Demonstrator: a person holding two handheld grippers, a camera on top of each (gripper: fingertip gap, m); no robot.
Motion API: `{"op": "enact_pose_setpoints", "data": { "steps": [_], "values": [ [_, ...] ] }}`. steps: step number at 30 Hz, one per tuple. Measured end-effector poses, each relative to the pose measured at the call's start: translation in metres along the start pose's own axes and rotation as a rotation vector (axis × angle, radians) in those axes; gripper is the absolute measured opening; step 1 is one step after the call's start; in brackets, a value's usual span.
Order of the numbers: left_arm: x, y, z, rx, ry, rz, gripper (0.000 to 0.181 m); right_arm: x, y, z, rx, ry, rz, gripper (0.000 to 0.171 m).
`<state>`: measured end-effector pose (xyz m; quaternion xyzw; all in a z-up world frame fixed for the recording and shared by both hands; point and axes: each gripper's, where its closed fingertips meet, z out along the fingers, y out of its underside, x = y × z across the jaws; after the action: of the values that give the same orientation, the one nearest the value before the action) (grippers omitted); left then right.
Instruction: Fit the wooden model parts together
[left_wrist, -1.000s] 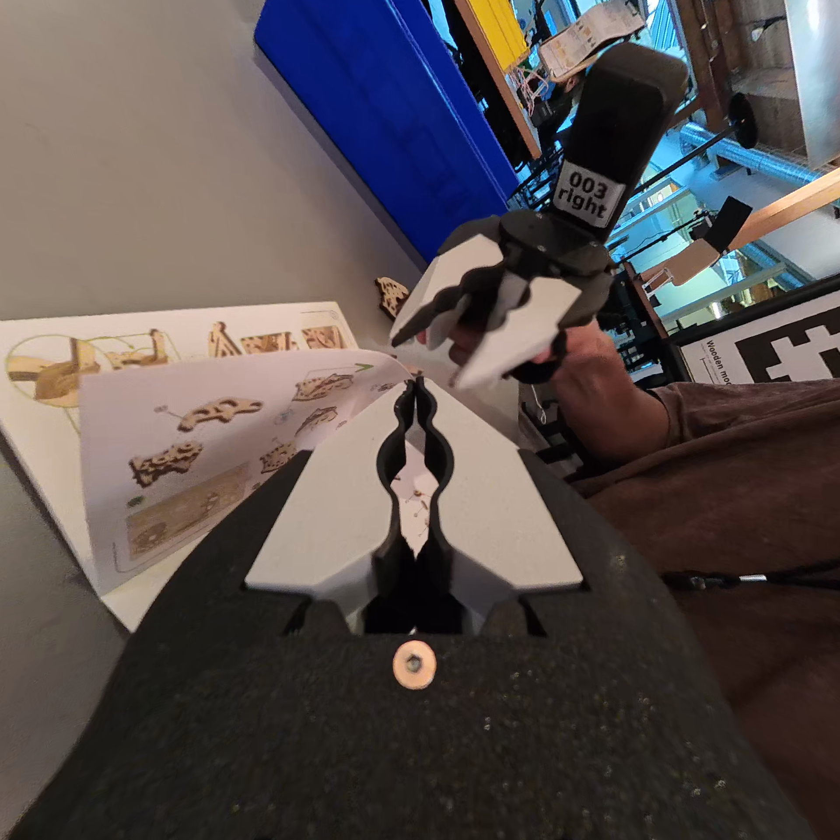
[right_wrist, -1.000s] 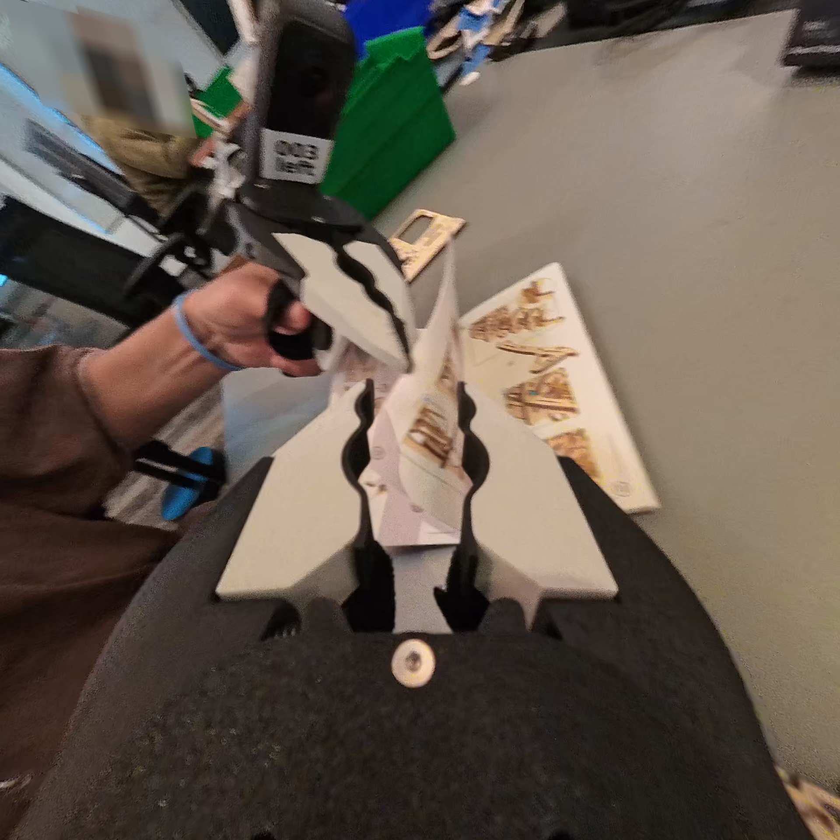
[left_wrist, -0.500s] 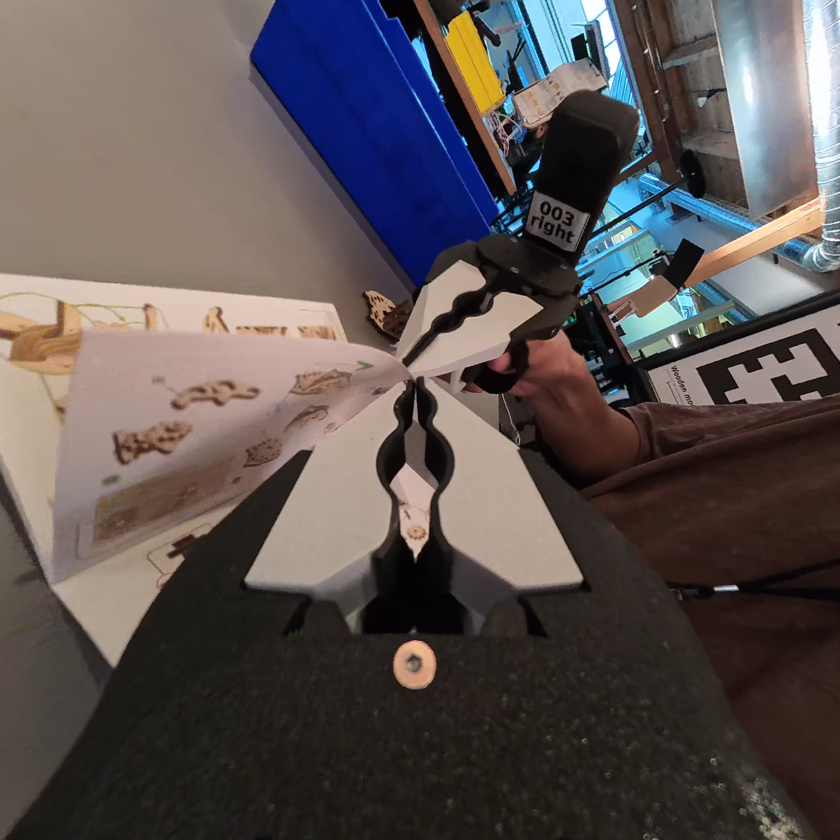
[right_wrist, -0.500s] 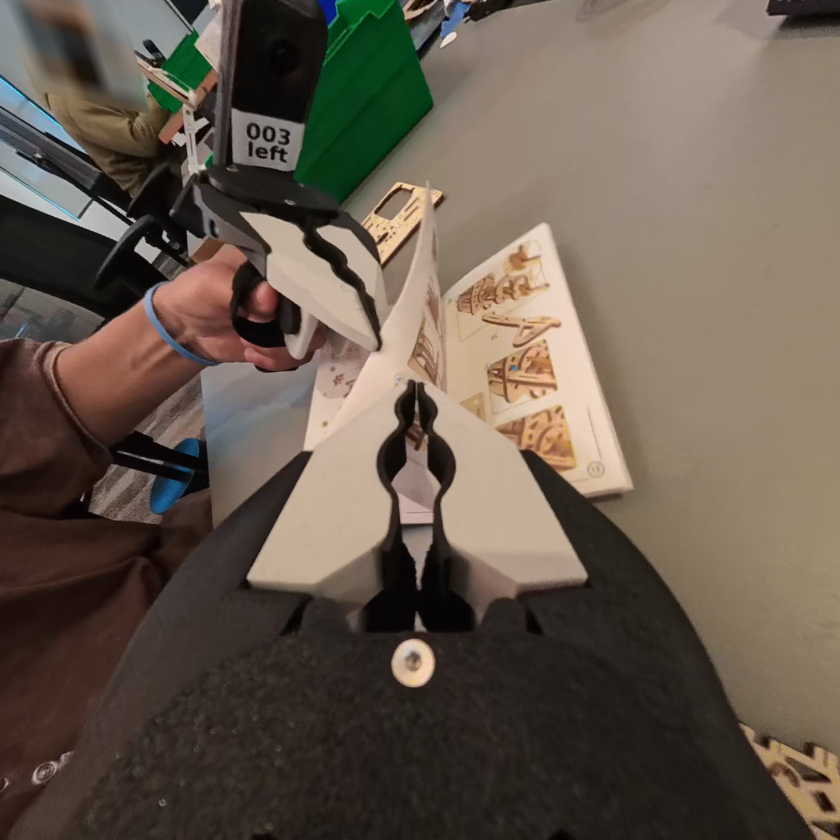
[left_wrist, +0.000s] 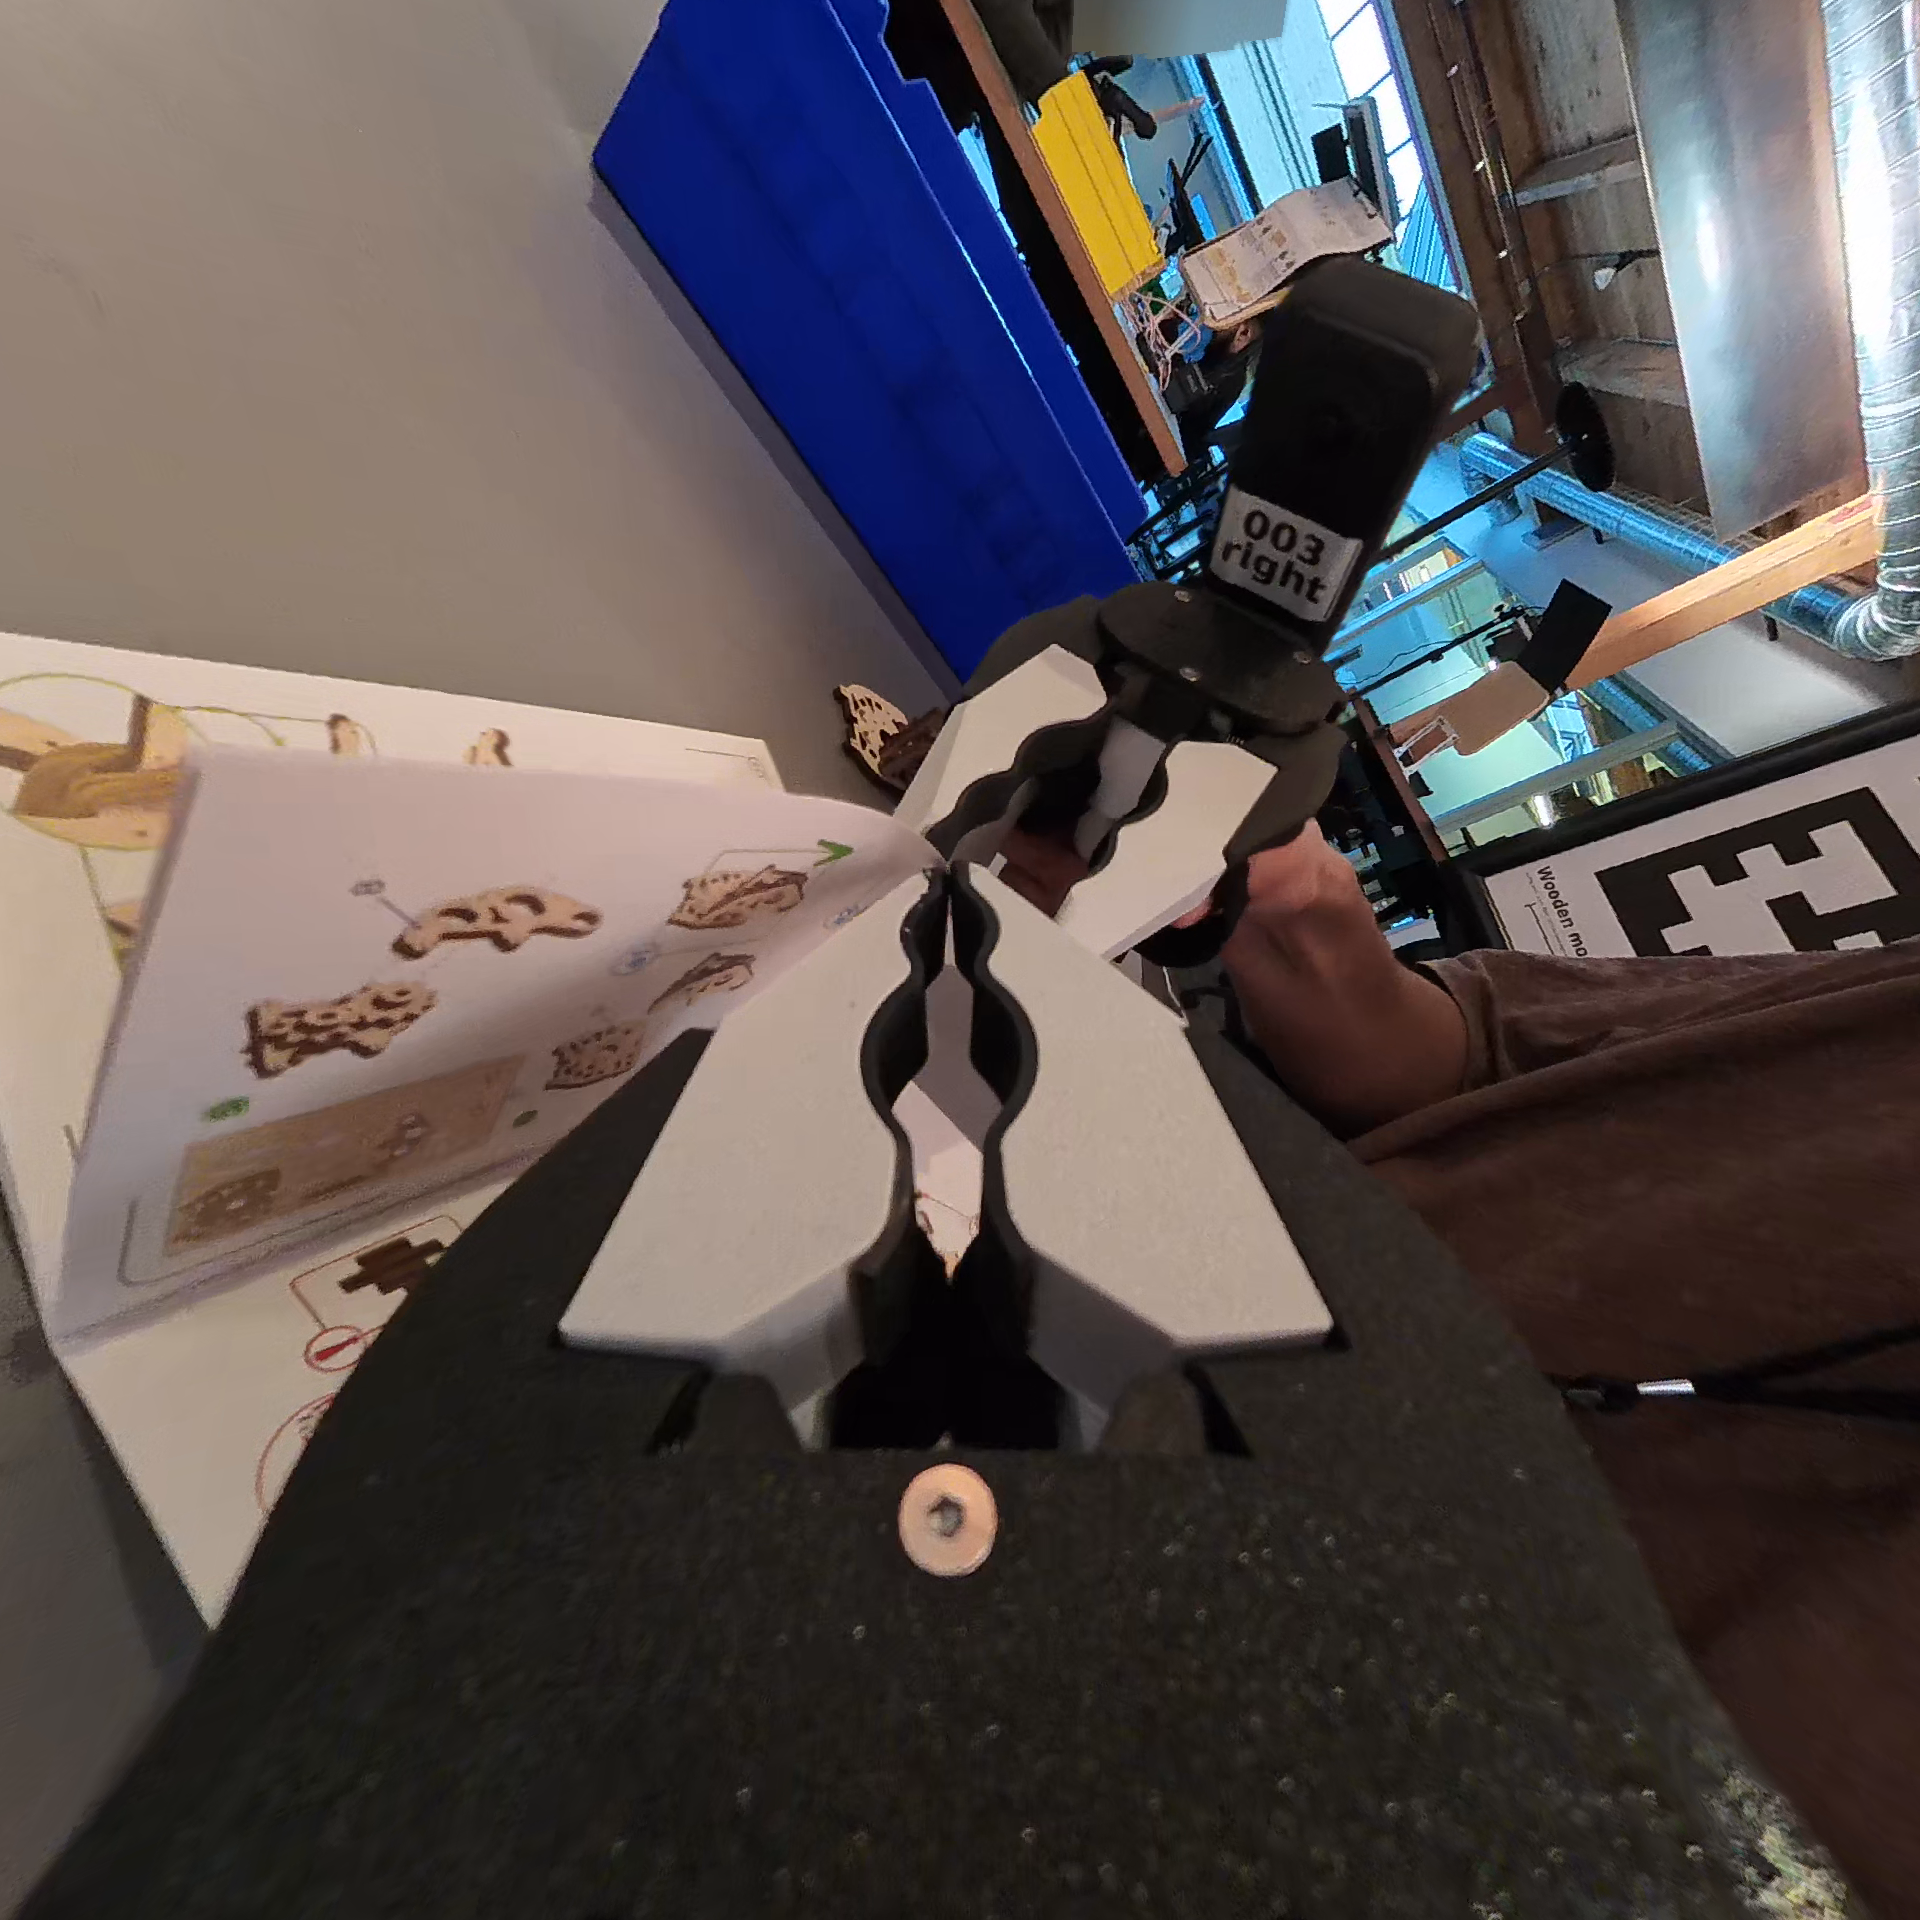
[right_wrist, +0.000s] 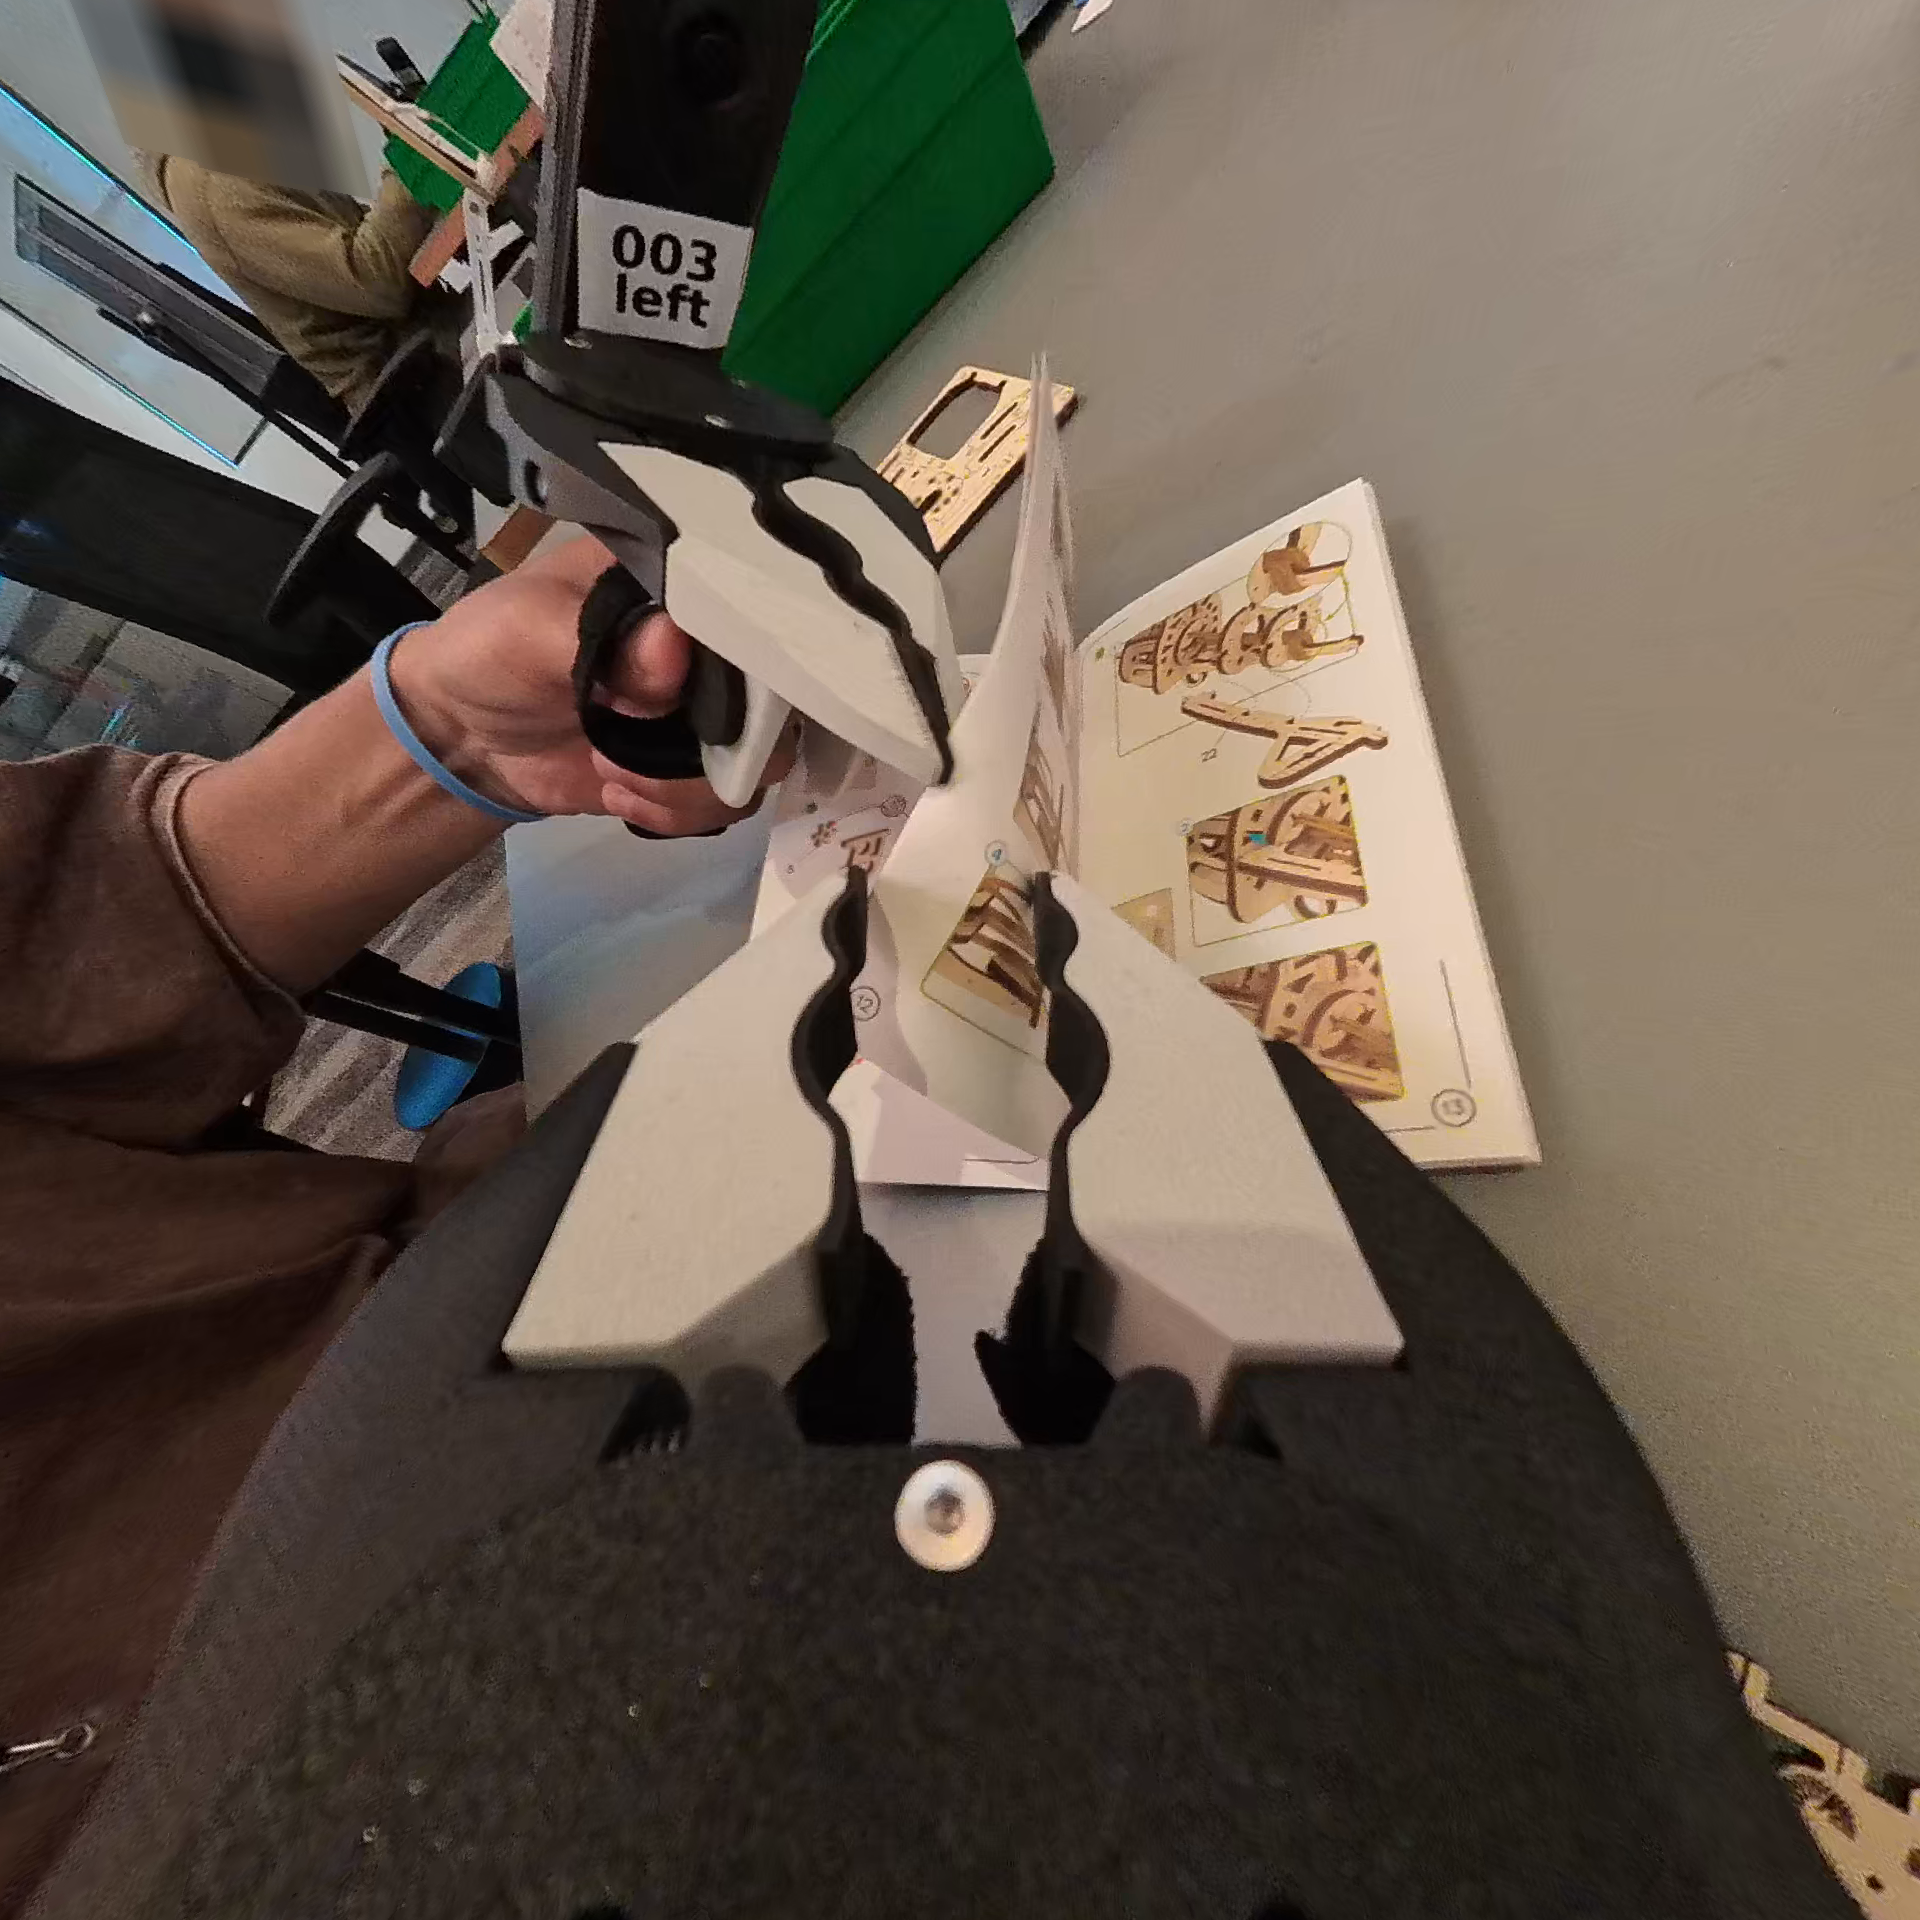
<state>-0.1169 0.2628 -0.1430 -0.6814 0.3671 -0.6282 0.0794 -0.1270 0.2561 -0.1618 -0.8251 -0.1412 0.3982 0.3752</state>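
Note:
An open instruction booklet (left_wrist: 623, 764) lies on the grey table (left_wrist: 312, 364). My left gripper (left_wrist: 943, 881) is shut on the corner of one lifted page (left_wrist: 468, 935) and holds it up off the booklet. In the right wrist view the same page (right_wrist: 1039, 644) stands on edge over the booklet (right_wrist: 1299, 831), pinched by the left gripper (right_wrist: 940, 774). My right gripper (right_wrist: 948, 883) is open, with the page's lower part between its fingers; it also shows open in the left wrist view (left_wrist: 1013, 868). A small wooden part (left_wrist: 878, 727) lies past the booklet.
A blue bin (left_wrist: 883, 343) stands at the table's far side. A green bin (right_wrist: 894, 187) and a cut-out wooden sheet (right_wrist: 966, 457) lie beyond the booklet. Another wooden piece (right_wrist: 1839, 1787) shows at the bottom right. A seated person (right_wrist: 301, 260) is off the table. My two grippers' fingertips are within a few centimetres of each other.
The right gripper, shut at the lifted page half a second ago, has opened. The left gripper has kept its hold on the page corner.

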Motion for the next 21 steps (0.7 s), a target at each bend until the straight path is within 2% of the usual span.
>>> {"op": "enact_pose_setpoints", "data": {
  "steps": [1, 21],
  "values": [
    [0.0004, -0.0001, 0.0000, 0.004, 0.003, -0.003, 0.000, 0.0002, -0.0001, -0.0001, 0.003, -0.001, 0.001, 0.031],
    [0.0026, 0.0090, 0.0048, 0.000, 0.032, -0.012, 0.000, 0.0032, -0.0005, -0.0050, 0.031, -0.055, 0.097, 0.031]
  ]
}}
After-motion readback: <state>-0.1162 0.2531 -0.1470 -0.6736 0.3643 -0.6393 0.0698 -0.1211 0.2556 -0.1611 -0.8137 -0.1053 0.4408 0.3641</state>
